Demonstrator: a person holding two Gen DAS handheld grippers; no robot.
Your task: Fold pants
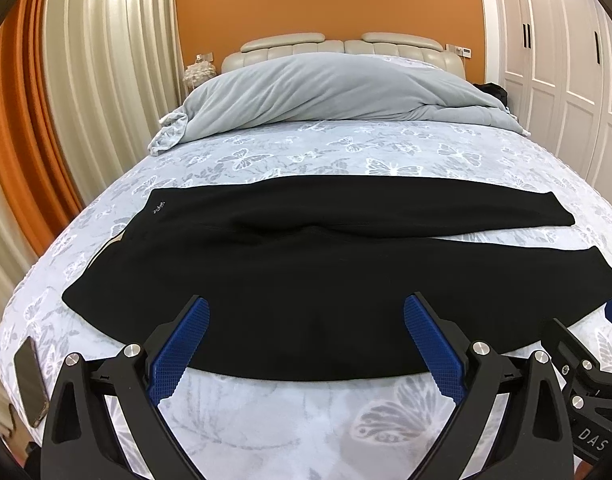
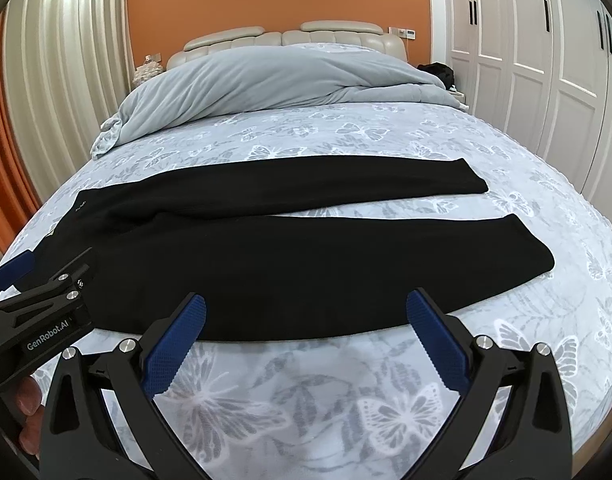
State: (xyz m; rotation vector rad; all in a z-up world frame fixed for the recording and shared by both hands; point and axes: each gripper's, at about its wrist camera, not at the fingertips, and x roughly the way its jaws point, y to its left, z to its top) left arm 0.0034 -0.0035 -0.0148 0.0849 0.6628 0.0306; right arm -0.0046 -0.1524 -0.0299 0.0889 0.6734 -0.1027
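Note:
Black pants (image 1: 289, 264) lie flat across the bed, waistband at the left, two legs running to the right. They also show in the right wrist view (image 2: 306, 264). My left gripper (image 1: 306, 312) is open and empty, hovering at the near edge of the near leg. My right gripper (image 2: 306, 312) is open and empty, also at the near edge of that leg, further right. The right gripper shows at the right edge of the left wrist view (image 1: 586, 372); the left gripper shows at the left of the right wrist view (image 2: 37, 304).
The bed (image 1: 289, 416) has a butterfly-print sheet. A grey duvet (image 1: 326, 92) is piled at the headboard. A phone (image 1: 29, 380) lies at the bed's near left corner. Curtains hang at the left, white wardrobes (image 2: 546, 60) stand at the right.

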